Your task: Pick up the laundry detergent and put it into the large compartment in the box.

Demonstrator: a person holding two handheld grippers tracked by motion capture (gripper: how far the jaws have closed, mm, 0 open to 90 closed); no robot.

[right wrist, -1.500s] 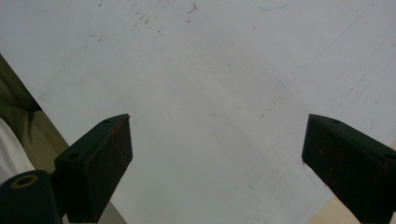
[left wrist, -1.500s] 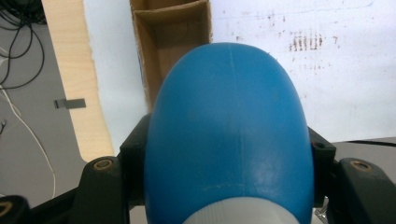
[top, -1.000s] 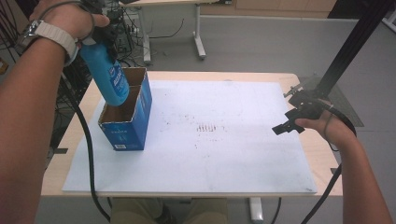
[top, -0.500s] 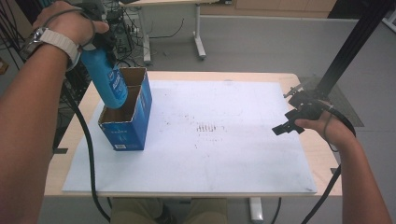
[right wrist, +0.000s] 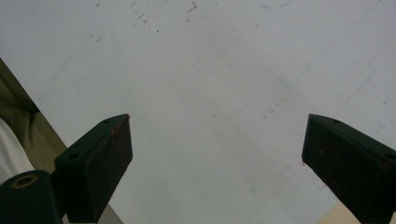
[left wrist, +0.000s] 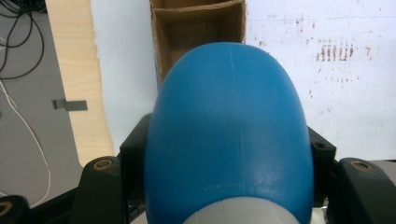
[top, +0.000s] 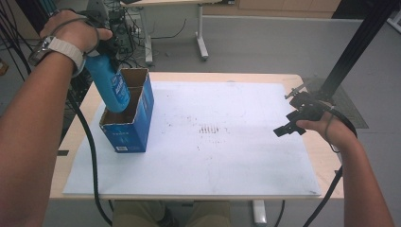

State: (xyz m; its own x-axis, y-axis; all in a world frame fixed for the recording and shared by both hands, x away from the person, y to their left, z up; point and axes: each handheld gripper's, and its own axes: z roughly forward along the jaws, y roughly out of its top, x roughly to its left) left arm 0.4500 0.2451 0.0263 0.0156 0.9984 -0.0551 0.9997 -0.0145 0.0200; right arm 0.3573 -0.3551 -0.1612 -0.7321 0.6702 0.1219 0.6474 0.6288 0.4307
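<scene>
Light: even and soft from overhead, room moderately bright.
Shadows: faint, short beside the blue box [top: 127,118] on the white sheet [top: 227,137].
Glare: mild sheen low on the blue bottle [left wrist: 229,140].
Focus: bottle soft up close; right hand-held gripper [right wrist: 217,163] jaws slightly blurred.
Edges: little bending in the high view.

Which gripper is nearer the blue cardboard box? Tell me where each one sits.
Left. The left gripper holds the blue bottle directly above the blue cardboard box, its base in the near compartment. The right gripper hovers open far across the white mat.

White print on the bottle [top: 112,85] and box [top: 124,135] is illegible.
</scene>
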